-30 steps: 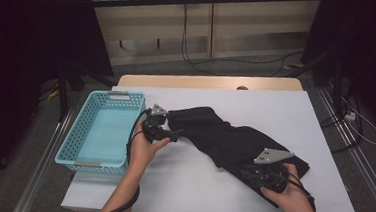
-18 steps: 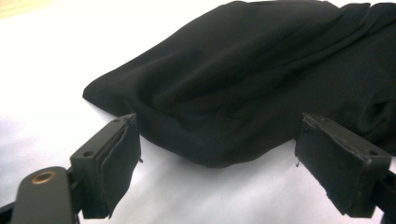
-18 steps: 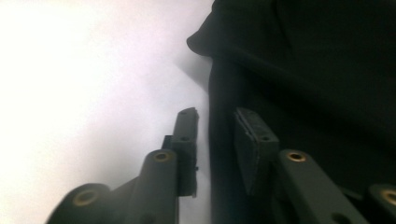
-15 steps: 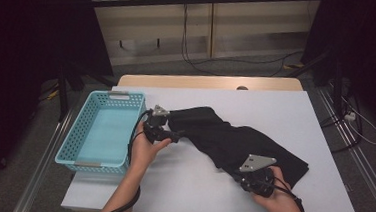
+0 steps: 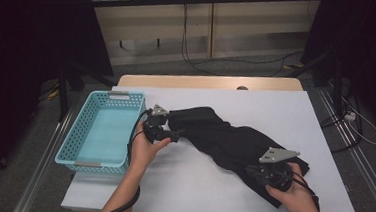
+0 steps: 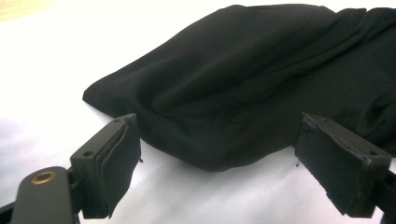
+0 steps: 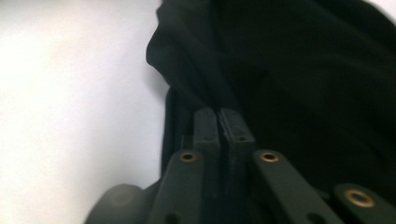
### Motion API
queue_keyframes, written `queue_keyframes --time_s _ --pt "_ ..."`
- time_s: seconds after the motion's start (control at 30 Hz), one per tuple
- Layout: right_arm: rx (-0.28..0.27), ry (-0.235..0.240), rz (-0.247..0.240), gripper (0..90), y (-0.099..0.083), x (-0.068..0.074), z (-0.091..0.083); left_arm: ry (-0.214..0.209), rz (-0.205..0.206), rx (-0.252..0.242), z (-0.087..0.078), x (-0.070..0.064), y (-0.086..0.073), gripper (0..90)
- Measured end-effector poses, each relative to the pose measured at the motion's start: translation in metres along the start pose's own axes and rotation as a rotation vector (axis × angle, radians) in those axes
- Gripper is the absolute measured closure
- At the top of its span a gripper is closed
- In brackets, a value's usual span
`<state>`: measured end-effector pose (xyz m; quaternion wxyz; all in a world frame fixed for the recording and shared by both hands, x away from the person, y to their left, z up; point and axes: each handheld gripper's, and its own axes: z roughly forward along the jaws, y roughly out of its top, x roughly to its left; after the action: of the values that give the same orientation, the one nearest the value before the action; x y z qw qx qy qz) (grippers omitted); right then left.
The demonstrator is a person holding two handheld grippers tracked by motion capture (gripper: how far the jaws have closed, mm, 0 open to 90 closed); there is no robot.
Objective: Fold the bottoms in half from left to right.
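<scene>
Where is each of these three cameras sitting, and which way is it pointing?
High view: above the person's side, looking forward and down on the white table, blue basket, both forearms.
Left gripper view: rides the left claw, open jaws facing the black garment.
Right gripper view: rides the right claw, jaws shut on the garment.
All share the black garment.

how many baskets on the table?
1. The blue basket sits at the table's left edge, beside the left claw and apart from the black cloth. Nothing hints at another.
</scene>
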<state>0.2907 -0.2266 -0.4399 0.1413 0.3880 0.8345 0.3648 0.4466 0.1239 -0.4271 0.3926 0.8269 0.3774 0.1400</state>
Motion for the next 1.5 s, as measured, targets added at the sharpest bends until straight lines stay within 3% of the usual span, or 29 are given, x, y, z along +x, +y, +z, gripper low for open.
queue_keyframes --time_s 0.13,0.33,0.43,0.5,0.6,0.67,0.83,1.0,1.13,1.23,1.33,1.5 --pt "0.029 -0.002 -0.058 81.8 0.005 0.012 0.007 0.004 0.0 -0.003 -0.001 0.001 0.0 14.5" --pt "0.038 0.029 -0.086 65.9 0.003 0.019 0.012 -0.004 -0.002 0.001 -0.001 0.001 0.0 14.4" --pt "0.07 -0.004 -0.125 62.8 0.004 0.024 0.019 0.001 -0.003 -0.003 -0.001 0.0 0.0 14.4" --pt "0.065 -0.005 -0.124 62.4 0.004 0.024 0.02 -0.005 -0.001 0.003 -0.001 0.0 0.0 14.4" --pt "0.06 -0.004 -0.122 69.1 0.003 0.024 0.02 0.0 0.0 -0.001 0.0 -0.001 0.0 14.4" --pt "0.067 -0.02 -0.144 84.0 0.003 0.023 0.019 -0.003 0.006 0.006 0.0 0.0 0.0 14.4" --pt "0.089 0.008 -0.12 86.3 0.0 0.019 0.01 0.001 -0.005 -0.009 -0.001 0.0 0.0 14.5" --pt "0.118 0.043 -0.145 86.7 -0.016 0.027 -0.012 -0.001 0.0 0.004 -0.001 0.0 0.0 14.4" --pt "0.099 0.061 -0.134 83.9 -0.026 0.027 -0.023 0.005 0.0 -0.01 -0.002 -0.002 0.002 14.4" --pt "0.077 0.042 -0.112 60.8 -0.025 0.022 -0.025 0.005 0.003 -0.013 -0.004 -0.002 0.002 14.4" --pt "0.033 0.026 -0.062 55.6 -0.018 0.008 -0.031 -0.005 0.01 -0.001 -0.005 -0.001 0.002 14.4" --pt "-0.021 -0.095 0.036 50.9 -0.009 -0.036 -0.038 -0.011 0.006 0.002 -0.003 -0.001 0.001 14.4"
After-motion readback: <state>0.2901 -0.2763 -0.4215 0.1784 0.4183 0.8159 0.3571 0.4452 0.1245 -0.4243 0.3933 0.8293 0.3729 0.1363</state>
